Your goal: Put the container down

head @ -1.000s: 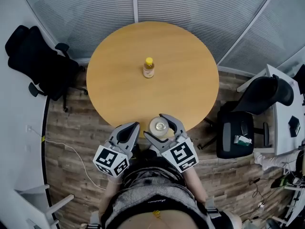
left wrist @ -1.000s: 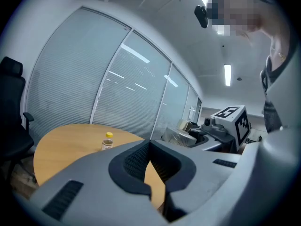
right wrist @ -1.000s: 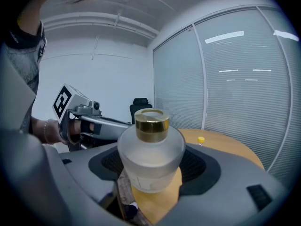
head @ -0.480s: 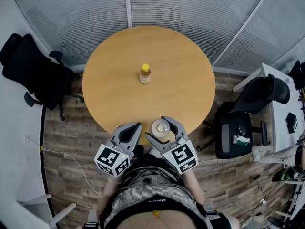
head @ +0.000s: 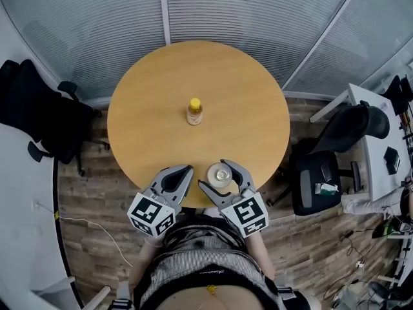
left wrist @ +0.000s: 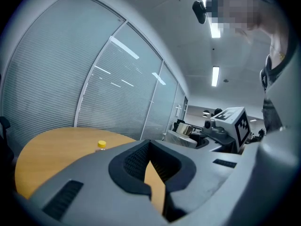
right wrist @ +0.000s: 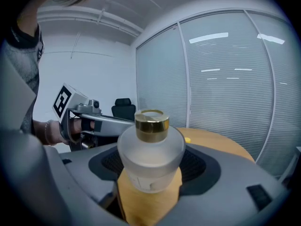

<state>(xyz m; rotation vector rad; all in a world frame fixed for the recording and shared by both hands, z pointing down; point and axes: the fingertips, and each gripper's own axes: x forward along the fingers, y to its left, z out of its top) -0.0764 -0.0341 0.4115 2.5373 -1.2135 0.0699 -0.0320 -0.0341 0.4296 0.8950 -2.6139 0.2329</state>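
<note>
My right gripper (head: pixel 219 176) has its fingers clamped on the frosted, gold-capped container (right wrist: pixel 150 157), holding it upright over the near edge of the round wooden desk (head: pixel 161 121), a handy spot for setting it down. I cannot tell whether its base touches the wood. My left gripper (head: pixel 186 171) waits just beside, fingers together on nothing. A yellow-capped bottle (head: pixel 194 111) stands mid-desk, well apart. Blind-covered glass walls (head: pixel 226 11), office chairs (head: pixel 335 141) and plank flooring (head: pixel 97 205) surround the desk.
</note>
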